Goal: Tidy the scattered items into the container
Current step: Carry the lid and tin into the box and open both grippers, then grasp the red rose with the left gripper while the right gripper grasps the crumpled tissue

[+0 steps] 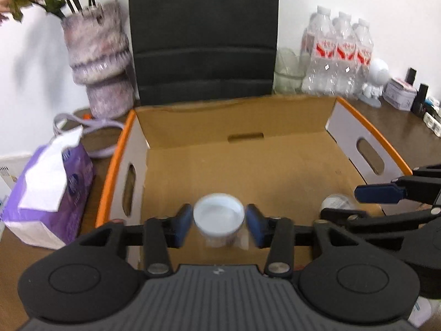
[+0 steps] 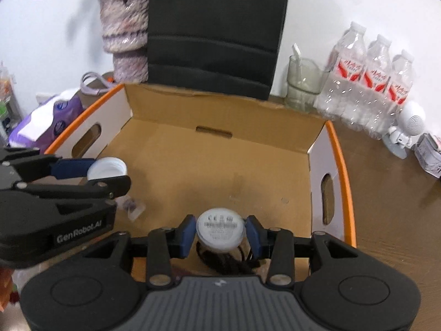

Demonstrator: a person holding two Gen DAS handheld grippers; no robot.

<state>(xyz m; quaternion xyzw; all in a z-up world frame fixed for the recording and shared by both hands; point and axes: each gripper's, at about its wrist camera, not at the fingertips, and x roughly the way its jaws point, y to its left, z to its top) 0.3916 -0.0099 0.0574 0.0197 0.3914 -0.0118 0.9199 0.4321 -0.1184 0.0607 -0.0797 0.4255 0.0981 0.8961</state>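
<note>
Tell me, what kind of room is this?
Probably an office or a study corner at home. A black office chair stands behind a brown desk, which holds a pack of water bottles, a tissue pack and a flower vase.

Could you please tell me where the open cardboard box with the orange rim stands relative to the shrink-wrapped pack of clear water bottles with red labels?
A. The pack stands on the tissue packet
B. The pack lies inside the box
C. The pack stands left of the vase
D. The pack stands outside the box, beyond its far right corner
D: the shrink-wrapped pack of clear water bottles with red labels stands on the brown table behind the right far corner of the open cardboard box with the orange rim.
</note>
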